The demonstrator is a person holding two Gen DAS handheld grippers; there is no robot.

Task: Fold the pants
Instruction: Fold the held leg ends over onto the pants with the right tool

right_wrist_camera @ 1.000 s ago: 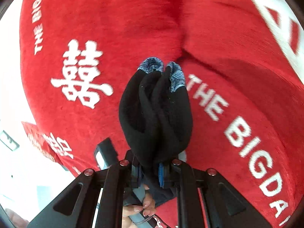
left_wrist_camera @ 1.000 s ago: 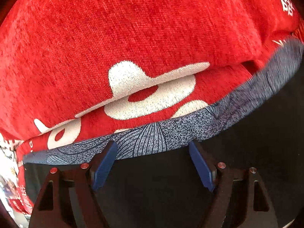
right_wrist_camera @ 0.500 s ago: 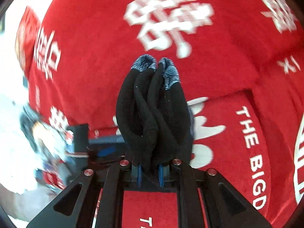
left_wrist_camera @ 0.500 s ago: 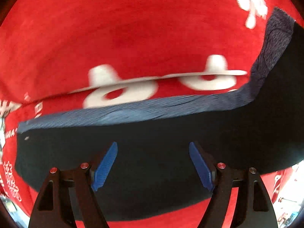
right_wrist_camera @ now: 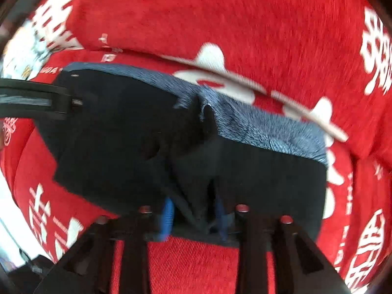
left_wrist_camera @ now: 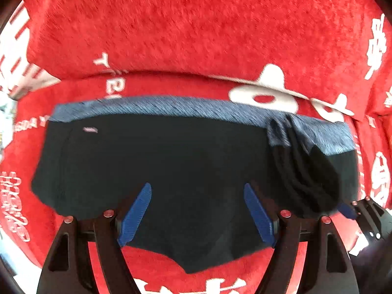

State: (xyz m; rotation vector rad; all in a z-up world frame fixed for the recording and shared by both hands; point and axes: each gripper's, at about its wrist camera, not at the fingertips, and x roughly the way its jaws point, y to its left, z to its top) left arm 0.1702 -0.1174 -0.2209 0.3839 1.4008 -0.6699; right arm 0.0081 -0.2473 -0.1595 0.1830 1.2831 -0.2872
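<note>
Black pants (left_wrist_camera: 196,161) with a blue-grey patterned waistband (left_wrist_camera: 171,106) lie flat on the red cushion. My left gripper (left_wrist_camera: 197,188) hovers open over the black cloth, with nothing between its blue pads. A bunched fold of the pants (left_wrist_camera: 306,171) lies over the right end of the waistband. My right gripper (right_wrist_camera: 193,210) points down at that fold; its jaws are opening and the black cloth (right_wrist_camera: 193,176) still sits between the blue pads. The waistband (right_wrist_camera: 257,127) runs across behind it. The left gripper's finger (right_wrist_camera: 36,98) shows at the left edge.
A red seat cushion (left_wrist_camera: 196,281) with white lettering lies under the pants. A red back cushion (left_wrist_camera: 196,24) rises right behind the waistband. A pale floor (right_wrist_camera: 9,210) and some coloured clutter (right_wrist_camera: 27,49) show past the cushion's left edge.
Both views swept across the red cushions. The right gripper brought the bunched pants end over onto the flat pants, and its jaws have parted. The left gripper stayed open.
</note>
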